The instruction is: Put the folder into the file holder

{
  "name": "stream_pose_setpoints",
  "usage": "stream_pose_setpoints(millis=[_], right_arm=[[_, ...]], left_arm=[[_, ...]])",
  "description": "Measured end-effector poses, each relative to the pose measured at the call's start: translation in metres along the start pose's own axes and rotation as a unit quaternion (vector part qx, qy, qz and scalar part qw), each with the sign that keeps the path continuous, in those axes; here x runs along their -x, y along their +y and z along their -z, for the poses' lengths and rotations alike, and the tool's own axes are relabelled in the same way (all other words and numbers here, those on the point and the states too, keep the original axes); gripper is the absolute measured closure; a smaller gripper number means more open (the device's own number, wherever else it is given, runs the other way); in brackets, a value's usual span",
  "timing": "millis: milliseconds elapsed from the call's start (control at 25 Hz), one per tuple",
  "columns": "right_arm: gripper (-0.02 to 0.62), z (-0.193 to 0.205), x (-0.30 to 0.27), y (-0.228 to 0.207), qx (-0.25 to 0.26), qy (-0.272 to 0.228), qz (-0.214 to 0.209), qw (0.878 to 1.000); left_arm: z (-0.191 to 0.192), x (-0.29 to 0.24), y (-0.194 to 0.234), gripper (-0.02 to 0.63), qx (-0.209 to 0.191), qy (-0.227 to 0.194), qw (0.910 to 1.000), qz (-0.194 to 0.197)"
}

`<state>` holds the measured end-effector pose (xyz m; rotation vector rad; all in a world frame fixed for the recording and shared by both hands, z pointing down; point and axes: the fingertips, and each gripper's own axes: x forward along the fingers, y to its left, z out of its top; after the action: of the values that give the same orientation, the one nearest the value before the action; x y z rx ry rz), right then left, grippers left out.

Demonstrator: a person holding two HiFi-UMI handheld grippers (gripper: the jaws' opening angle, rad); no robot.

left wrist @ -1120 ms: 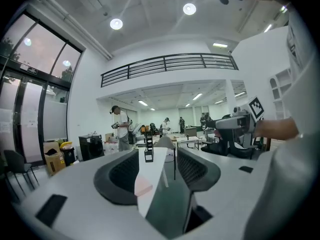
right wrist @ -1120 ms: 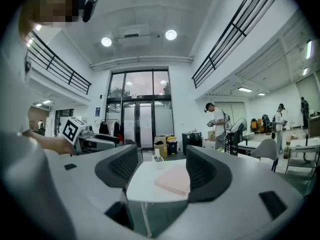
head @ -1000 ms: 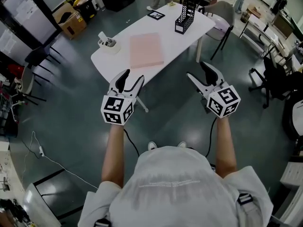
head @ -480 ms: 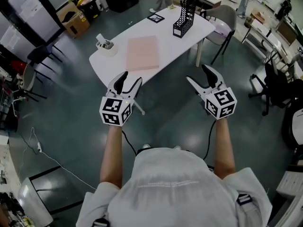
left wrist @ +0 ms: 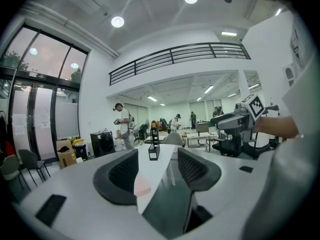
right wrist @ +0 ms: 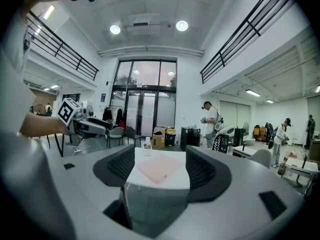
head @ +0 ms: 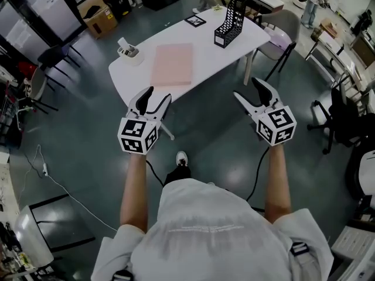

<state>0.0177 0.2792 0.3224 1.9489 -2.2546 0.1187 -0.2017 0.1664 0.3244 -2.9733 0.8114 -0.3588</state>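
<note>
left hand-held gripper [head: 157, 96] and right hand-held gripper [head: 248, 89], jaws apart and empty, short of the worktop [head: 206, 50]; pink folder [head: 173, 64] lies flat mid-worktop, apart from the black file holder [head: 229, 21]; marker card [head: 195, 20] beside it.

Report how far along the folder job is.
Done: nothing yet. The flat pink folder lies on the white table, apart from the black mesh file holder at its far end. In hand: nothing; the left gripper and right gripper are both open and empty, short of the table. Left: reach in, grasp the folder, slot it into the file holder.
</note>
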Motion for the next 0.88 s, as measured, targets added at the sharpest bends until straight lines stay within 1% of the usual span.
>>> stream_pose_setpoints(millis=[240,360,520,600,720,800,880], right_arm=[[0.278,-0.002,-0.028,-0.023,0.003,-0.003,0.002,1.000],[0.273,-0.004,-0.054,-0.036,0.001,-0.005,0.003,1.000],[0.268,-0.010,-0.102,-0.061,0.009,0.002,0.009,1.000],[0.269,-0.014,-0.128,-0.076,0.011,0.007,0.013,1.000],[0.269,-0.023,-0.175,-0.092,0.010,0.015,0.007,1.000],[0.270,-0.029,-0.209,-0.100,0.013,0.019,0.001,1.000],[0.270,-0.033,-0.241,-0.108,0.016,0.024,-0.005,1.000]], left_arm=[[-0.004,-0.030,0.022,0.333,0.006,-0.008,0.9999,-0.005],[-0.003,-0.053,0.042,0.308,0.010,-0.017,0.9998,-0.003],[0.000,-0.095,0.080,0.282,0.018,-0.029,0.9994,0.002],[-0.002,-0.116,0.101,0.282,0.031,-0.041,0.9987,0.001],[-0.008,-0.142,0.136,0.278,0.056,-0.062,0.9965,-0.001],[-0.008,-0.160,0.162,0.276,0.064,-0.063,0.9960,-0.004],[-0.002,-0.181,0.185,0.276,0.062,-0.050,0.9968,-0.006]])
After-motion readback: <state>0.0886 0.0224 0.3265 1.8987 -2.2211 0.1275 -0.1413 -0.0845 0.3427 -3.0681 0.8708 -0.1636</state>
